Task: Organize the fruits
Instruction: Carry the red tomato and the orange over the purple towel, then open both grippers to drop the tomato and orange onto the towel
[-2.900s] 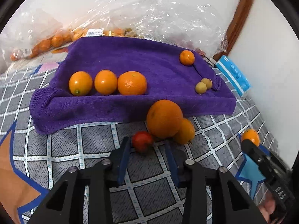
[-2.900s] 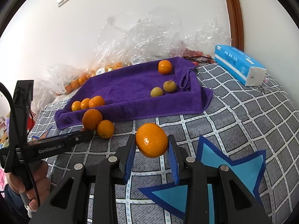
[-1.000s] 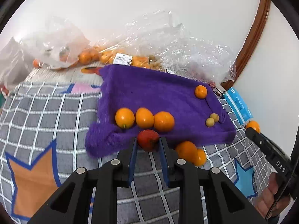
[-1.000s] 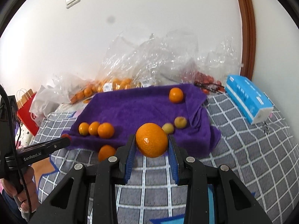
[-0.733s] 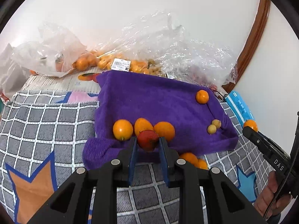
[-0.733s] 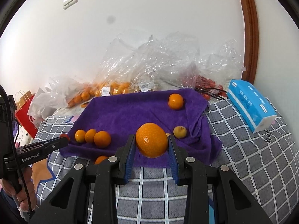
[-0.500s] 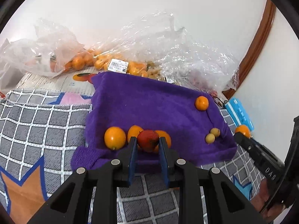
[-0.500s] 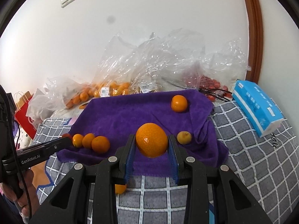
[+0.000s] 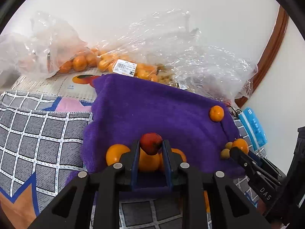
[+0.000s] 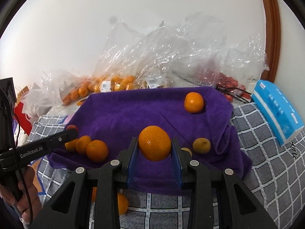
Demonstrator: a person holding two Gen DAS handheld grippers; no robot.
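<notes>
Here, the left claw (image 9: 150, 148) is clenched on a small round red fruit (image 9: 151, 143), held above the near edge of a rumpled purple terry towel (image 9: 152, 112), while the right claw (image 10: 154, 148) grips a large dimpled orange (image 10: 154, 145) over the same towel's front. The red fruit hangs directly over a row of three small smooth oranges (image 10: 96, 150); let go there, it would likely strike them and send one rolling off the towel's low folded hem onto the grey checked bedspread (image 10: 266, 168), where two stray oranges (image 10: 122, 203) already lie. The big orange, pinched only at its sides, could slip if the claw tilts. Only the right wrist view shows those strays plainly, plus the pale yellow-green small fruit (image 10: 201, 145) and the hand (image 10: 24, 194) on the left tool. The left wrist view alone shows the right claw's tip beside that yellow-green pair.
</notes>
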